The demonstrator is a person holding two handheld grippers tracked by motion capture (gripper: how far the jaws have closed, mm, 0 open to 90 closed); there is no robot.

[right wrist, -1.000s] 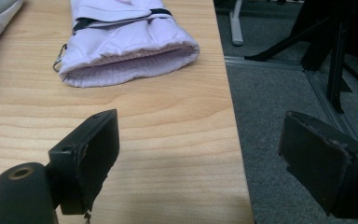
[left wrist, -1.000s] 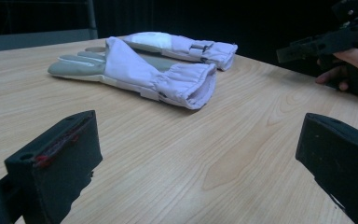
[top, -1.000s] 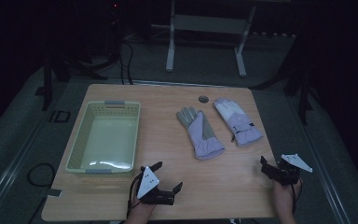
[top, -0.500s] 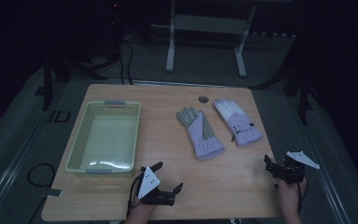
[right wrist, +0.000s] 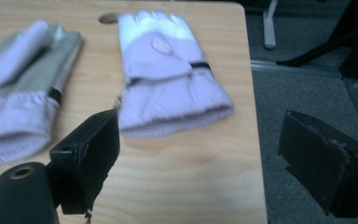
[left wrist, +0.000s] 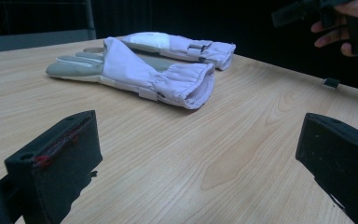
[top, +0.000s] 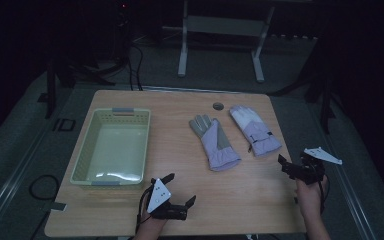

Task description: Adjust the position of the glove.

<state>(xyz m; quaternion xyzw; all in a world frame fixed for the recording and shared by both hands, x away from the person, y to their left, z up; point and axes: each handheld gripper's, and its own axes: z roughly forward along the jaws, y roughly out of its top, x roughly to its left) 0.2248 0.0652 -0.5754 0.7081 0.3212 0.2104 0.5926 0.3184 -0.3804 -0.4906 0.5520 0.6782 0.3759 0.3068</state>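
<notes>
Two lavender winter gloves lie side by side on the wooden table (top: pixel 240 200). One shows a grey palm (top: pixel 214 142) (left wrist: pixel 140 72) (right wrist: pixel 23 93); the other lies back-up, with white fingers (top: pixel 255 131) (left wrist: pixel 182 44) (right wrist: pixel 168 79). My left gripper (top: pixel 181 188) (left wrist: pixel 196 154) rests near the front edge, open and holding nothing, its jaws aimed at the grey-palmed glove's cuff. My right gripper (top: pixel 283 166) (right wrist: pixel 200 154) hovers at the table's right edge, open and holding nothing, just short of the white-fingered glove's cuff.
A pale green plastic basket (top: pixel 80 160) stands at the table's left, nothing inside it. A round cable hole (top: pixel 218 106) sits near the far edge. Beyond the table are dark floor, cables and a white metal stand (top: pixel 220 25).
My right gripper has drifted slightly right and away from the person, along the table's right edge. The left gripper and both gloves have stayed put.
</notes>
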